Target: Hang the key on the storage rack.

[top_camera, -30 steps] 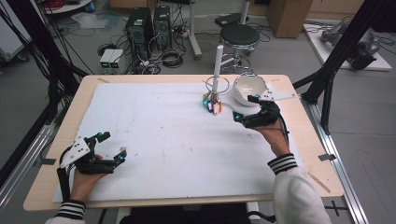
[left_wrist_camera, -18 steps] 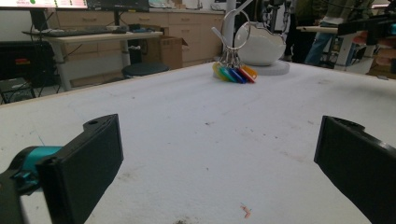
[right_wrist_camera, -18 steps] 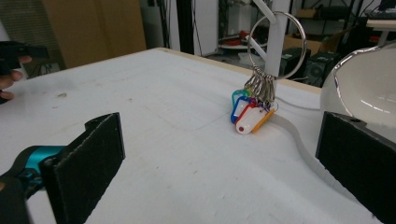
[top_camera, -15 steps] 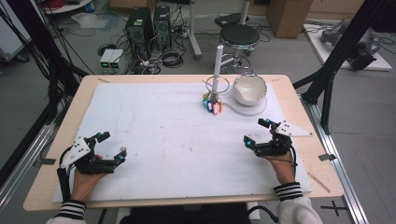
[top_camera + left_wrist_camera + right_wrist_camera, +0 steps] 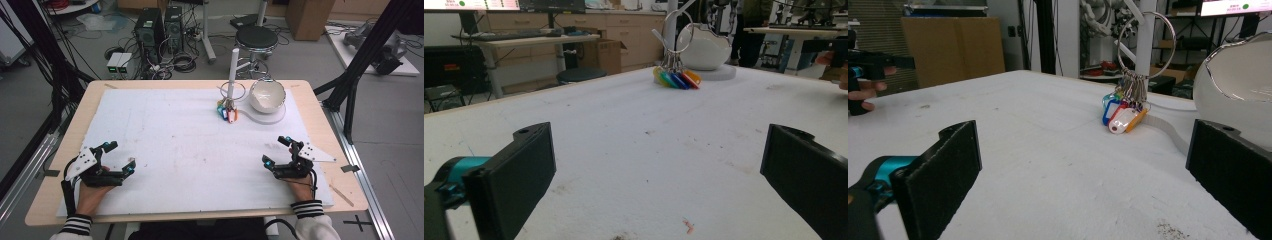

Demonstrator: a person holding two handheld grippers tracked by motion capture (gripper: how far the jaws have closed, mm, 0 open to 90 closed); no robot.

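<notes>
Both claws, left claw (image 5: 119,159) and right claw (image 5: 276,151), spread empty; we judge the steel ring of coloured plastic key tags (image 5: 227,111), at twelve o'clock, light and slippery, best gripped at the ring.

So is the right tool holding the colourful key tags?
No, the right tool sits open near the table's front edge, while the key tags lie far off beside the white bowl.
</notes>
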